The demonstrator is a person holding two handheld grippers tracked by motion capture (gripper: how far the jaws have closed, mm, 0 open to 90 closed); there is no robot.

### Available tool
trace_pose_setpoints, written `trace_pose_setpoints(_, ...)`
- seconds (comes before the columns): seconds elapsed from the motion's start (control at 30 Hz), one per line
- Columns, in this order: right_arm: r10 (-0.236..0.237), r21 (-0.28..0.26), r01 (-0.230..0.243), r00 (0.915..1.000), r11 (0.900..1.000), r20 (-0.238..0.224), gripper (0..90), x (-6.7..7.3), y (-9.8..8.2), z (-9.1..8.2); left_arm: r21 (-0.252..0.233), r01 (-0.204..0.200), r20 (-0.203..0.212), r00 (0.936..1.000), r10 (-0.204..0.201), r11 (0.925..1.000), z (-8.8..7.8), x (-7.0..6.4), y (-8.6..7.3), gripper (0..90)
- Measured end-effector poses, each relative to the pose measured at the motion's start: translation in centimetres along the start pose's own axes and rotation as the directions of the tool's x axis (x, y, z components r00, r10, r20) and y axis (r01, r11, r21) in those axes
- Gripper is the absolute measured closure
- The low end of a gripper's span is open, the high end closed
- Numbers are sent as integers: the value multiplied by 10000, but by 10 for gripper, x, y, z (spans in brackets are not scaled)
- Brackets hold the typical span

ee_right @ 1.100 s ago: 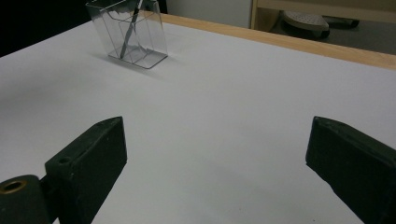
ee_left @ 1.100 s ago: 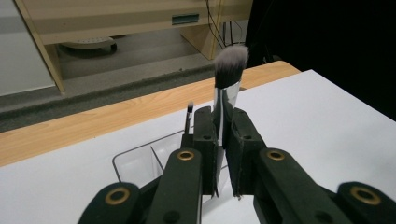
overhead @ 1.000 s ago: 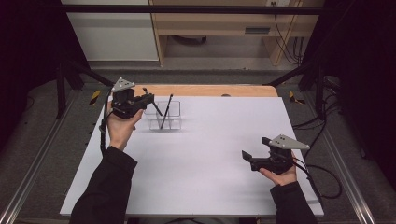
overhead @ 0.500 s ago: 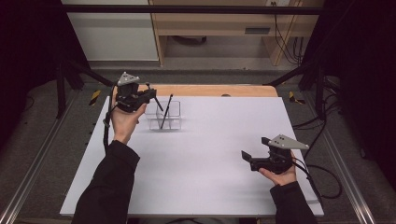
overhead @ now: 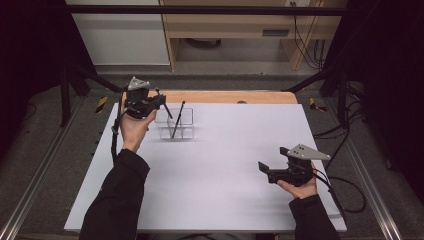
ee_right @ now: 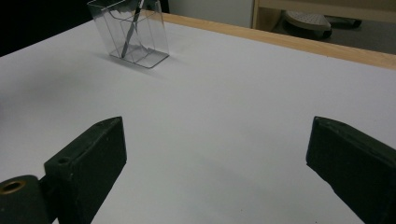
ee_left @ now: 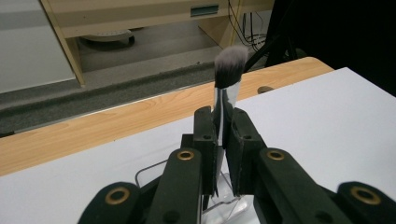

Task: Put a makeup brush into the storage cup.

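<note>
Clamping a brush (ee_left: 229, 70) upright by its handle, the left gripper (overhead: 160, 102) hung beside the clear holder (overhead: 176, 125), apparently to stow it, while the right gripper (overhead: 265, 170) rested wide open.

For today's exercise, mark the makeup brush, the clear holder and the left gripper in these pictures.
Brush (ee_left: 230, 63): left gripper view, bristle tuft.
Holder (ee_right: 148, 43): right gripper view, clear front wall.
Left gripper (ee_left: 223, 140): left gripper view, between the jaw tips clamping the brush.

No readable text, no labels, no brands, no numbers, no signs anywhere
</note>
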State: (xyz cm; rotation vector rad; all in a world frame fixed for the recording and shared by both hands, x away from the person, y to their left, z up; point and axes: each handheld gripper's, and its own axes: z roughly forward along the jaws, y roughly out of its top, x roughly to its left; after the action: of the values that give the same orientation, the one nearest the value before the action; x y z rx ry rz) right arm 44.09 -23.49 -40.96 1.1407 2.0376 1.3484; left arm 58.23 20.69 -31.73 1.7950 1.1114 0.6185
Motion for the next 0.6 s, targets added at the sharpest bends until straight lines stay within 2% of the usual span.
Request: trace_pose_setpoints(0.6, -61, 45, 61, 10000, 10000, -46, 57, 1, 0, 1, 517, -210, -131, 9997, 217, 9984, 17, -3, -10, 831)
